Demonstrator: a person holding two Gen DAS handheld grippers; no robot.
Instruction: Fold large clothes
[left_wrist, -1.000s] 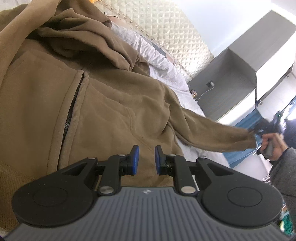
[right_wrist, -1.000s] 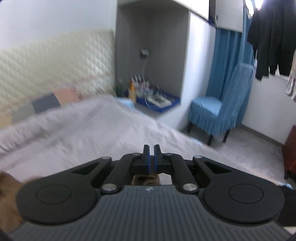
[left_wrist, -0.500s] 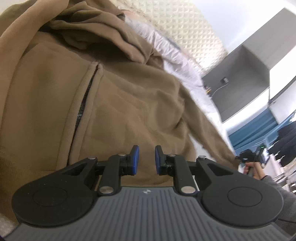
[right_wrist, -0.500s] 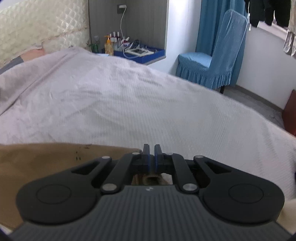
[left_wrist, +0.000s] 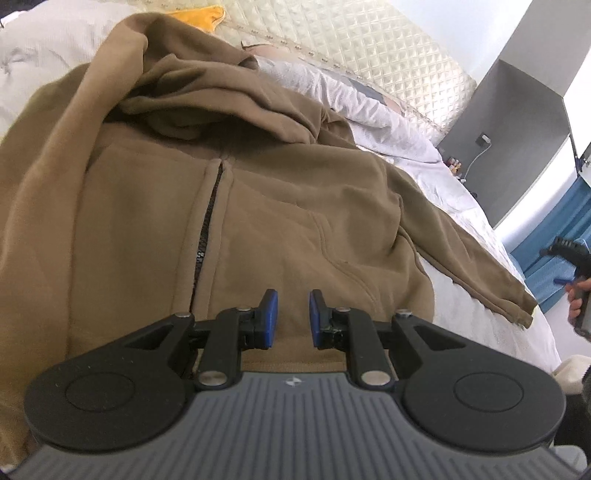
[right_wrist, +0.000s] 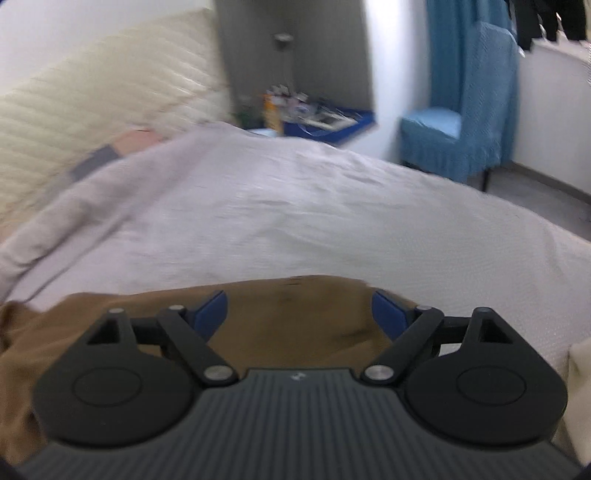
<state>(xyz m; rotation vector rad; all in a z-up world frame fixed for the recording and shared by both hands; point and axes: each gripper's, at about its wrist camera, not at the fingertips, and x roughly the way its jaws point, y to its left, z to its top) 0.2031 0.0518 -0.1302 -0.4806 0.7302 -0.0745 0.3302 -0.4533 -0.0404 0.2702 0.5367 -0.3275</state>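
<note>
Brown hoodie (left_wrist: 258, 206) spread on white bed cover (right_wrist: 295, 206), filling left and centre of frame.
Left gripper (left_wrist: 291, 317) at lower centre, slightly apart, nothing pinched; right gripper (right_wrist: 299, 314) opening wide over sleeve cuff (right_wrist: 295, 317), pads not pressing.

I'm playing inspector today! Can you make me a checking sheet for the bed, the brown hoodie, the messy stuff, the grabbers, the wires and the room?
Surface: bed with a pale cover, quilted headboard behind.
Job's things: brown hoodie lies front up, zip partly open, one sleeve stretched out flat.
Clutter: bottles and small items on the nightstand, blurred.
Grippers: left gripper slightly apart, nothing between its pads; right gripper opening wide over the sleeve end.
Cables: a charger cable hangs in the grey niche.
Surroundings: blue chair, blue curtain, dark clothes hanging.
</note>
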